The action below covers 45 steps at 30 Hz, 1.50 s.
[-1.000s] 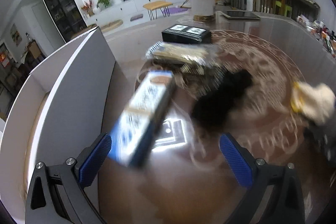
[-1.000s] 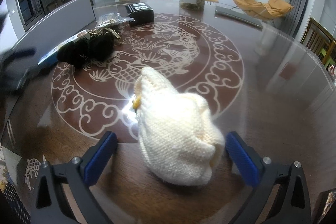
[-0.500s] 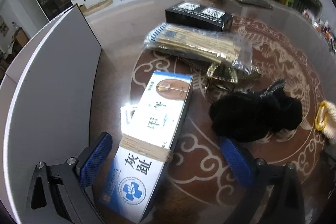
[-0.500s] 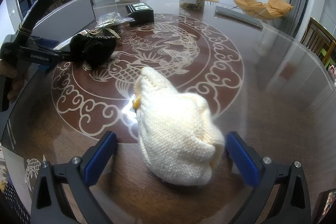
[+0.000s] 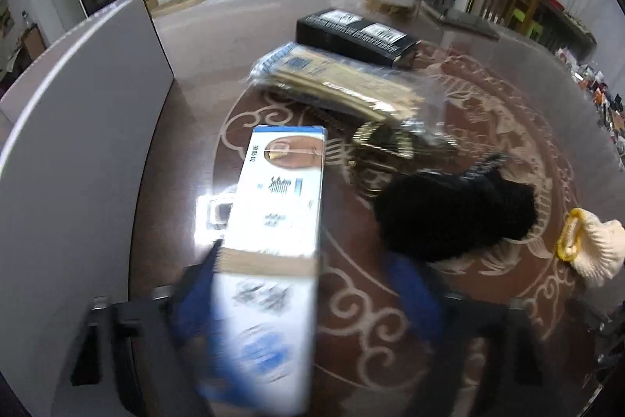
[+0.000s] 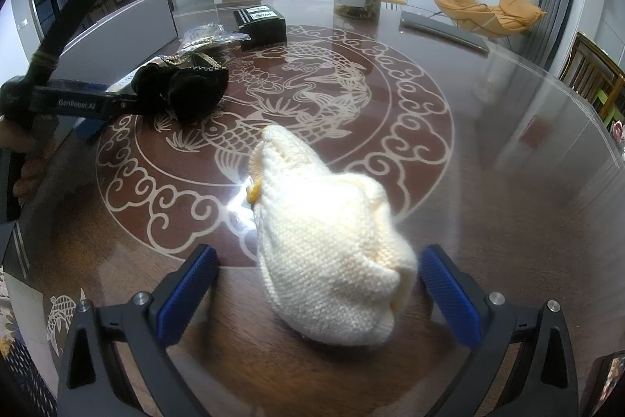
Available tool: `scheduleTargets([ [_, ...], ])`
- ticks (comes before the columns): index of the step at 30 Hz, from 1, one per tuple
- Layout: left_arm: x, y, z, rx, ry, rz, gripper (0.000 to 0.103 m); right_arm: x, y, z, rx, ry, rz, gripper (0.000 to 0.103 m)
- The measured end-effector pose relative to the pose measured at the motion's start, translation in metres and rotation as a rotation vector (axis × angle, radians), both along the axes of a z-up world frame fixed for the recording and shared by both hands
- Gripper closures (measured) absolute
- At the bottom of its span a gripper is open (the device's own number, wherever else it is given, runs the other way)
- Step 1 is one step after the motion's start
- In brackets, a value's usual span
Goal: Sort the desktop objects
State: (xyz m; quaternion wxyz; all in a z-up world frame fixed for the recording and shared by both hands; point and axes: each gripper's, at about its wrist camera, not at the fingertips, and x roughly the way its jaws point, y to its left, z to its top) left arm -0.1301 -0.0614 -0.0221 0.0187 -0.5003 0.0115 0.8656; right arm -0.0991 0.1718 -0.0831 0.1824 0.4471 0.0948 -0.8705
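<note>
Currently one white-and-blue cardboard box [image 5: 277,221] lies left of one black fuzzy pouch [image 5: 453,213]; left gripper [image 5: 308,296] fingers closing around box. Right gripper [image 6: 312,296] fingers released, straddling one cream knitted pouch [image 6: 328,260].

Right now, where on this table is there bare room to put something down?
The far right of the table, between the cream knit and the dark slab, is bare. It is crowded on the left around the black pouch, packet and black box.
</note>
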Motion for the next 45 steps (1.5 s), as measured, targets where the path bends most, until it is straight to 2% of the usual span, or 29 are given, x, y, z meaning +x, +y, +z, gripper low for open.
scheduleTargets([
  [2,0.011,0.003,0.003,0.004,0.022,0.024,0.058,0.0,0.001,0.0,-0.004,-0.001,0.0,0.0],
  [5,0.035,0.011,0.002,0.005,0.053,0.053,0.059,0.0,0.001,0.0,-0.007,-0.001,0.0,0.0],
  [13,0.105,0.035,0.0,-0.003,0.096,0.042,0.059,-0.001,0.001,0.0,-0.004,-0.001,0.0,0.0],
  [16,0.116,0.034,0.0,-0.002,0.118,0.054,0.057,-0.001,0.0,0.0,0.001,0.0,0.0,0.0],
  [17,0.115,0.033,0.0,0.001,0.124,0.057,0.054,-0.001,0.0,0.0,0.002,0.0,0.0,0.0],
  [20,0.114,0.032,-0.005,-0.003,0.125,0.067,0.018,-0.001,0.0,0.0,0.003,0.0,0.0,0.0],
  [22,0.114,0.03,-0.005,0.004,0.12,0.077,0.018,-0.001,0.0,0.0,0.003,0.0,0.0,0.0],
  [30,0.116,0.034,-0.01,-0.001,0.095,0.068,0.001,-0.001,0.0,0.0,0.003,0.0,0.001,0.0],
  [45,0.115,0.035,-0.01,-0.002,0.089,0.069,0.0,-0.001,0.0,0.0,0.003,0.0,0.001,0.0],
])
